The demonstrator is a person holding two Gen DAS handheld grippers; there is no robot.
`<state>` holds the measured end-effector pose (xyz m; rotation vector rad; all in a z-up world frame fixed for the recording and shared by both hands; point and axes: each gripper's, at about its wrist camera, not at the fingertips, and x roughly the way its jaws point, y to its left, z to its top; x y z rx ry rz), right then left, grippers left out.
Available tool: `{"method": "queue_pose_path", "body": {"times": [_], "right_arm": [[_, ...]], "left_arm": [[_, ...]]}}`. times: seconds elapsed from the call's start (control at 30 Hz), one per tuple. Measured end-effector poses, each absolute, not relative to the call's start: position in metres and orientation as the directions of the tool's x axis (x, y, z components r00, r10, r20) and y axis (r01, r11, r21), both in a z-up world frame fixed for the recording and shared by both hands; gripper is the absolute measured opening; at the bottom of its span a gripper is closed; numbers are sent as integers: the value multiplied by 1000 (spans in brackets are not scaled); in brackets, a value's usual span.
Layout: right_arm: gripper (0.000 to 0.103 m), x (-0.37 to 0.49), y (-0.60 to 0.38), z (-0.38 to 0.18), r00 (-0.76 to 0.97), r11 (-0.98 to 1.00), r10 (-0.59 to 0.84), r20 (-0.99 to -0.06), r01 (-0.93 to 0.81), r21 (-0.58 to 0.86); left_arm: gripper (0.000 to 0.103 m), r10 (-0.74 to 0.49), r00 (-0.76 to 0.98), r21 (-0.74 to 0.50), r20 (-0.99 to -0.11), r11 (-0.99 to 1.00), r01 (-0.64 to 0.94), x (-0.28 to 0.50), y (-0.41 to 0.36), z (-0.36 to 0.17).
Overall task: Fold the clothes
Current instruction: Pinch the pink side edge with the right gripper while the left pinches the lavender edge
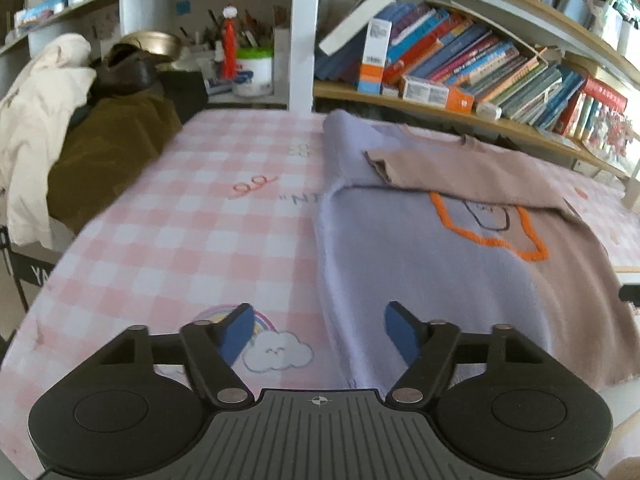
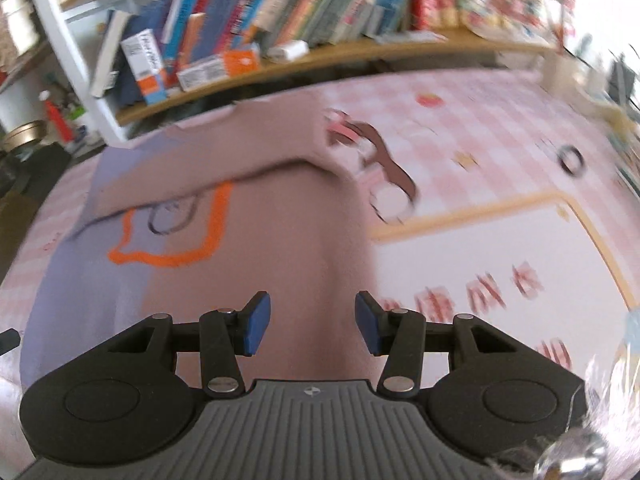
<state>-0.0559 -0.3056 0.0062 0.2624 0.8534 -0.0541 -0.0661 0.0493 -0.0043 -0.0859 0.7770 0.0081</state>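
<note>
A two-tone sweater (image 1: 420, 248), lilac on one half and tan on the other with an orange outline on its chest, lies flat on the pink checked cloth (image 1: 192, 216). Its tan sleeve (image 1: 460, 172) is folded across the upper body. My left gripper (image 1: 319, 334) hovers open over the sweater's near left hem, with nothing between its blue pads. In the right wrist view the same sweater (image 2: 256, 240) spreads out below, blurred. My right gripper (image 2: 312, 322) is open above the tan half near its right edge, holding nothing.
A shelf of books (image 1: 480, 60) runs along the far side of the table. A cream jacket (image 1: 36, 120) and a brown garment (image 1: 108, 160) are piled at the far left. A white panel with a yellow border (image 2: 500, 248) lies right of the sweater.
</note>
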Motion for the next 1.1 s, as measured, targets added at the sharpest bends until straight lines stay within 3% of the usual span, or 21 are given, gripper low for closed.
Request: {"method": "queue_pose_path", "body": {"times": [0.13, 0.33, 0.37, 0.5, 0.73, 0.87, 1.1], "right_arm": [[40, -69, -308, 1, 638, 966, 31, -770, 180, 188], [24, -79, -316, -7, 604, 957, 36, -796, 210, 202], [16, -80, -317, -7, 603, 956, 44, -796, 207, 209], [11, -83, -317, -6, 609, 952, 69, -790, 196, 235], [9, -105, -317, 10, 659, 962, 2, -752, 204, 181], [9, -118, -326, 13, 632, 956, 4, -775, 225, 188], [10, -128, -336, 4, 586, 933, 23, -810, 278, 228]], "left_arm": [[42, -23, 693, -79, -720, 996, -49, -62, 48, -9], [27, -33, 669, -119, -743, 989, -83, -58, 54, -16], [25, -37, 665, -127, -746, 988, -87, -58, 54, -18], [8, -71, 653, -161, -754, 984, -78, -58, 54, -21], [5, -152, 653, -193, -742, 981, 10, -68, 45, -12], [5, -201, 638, -190, -743, 978, 88, -80, 40, -6], [6, -217, 617, -203, -756, 975, 93, -86, 41, -12]]}}
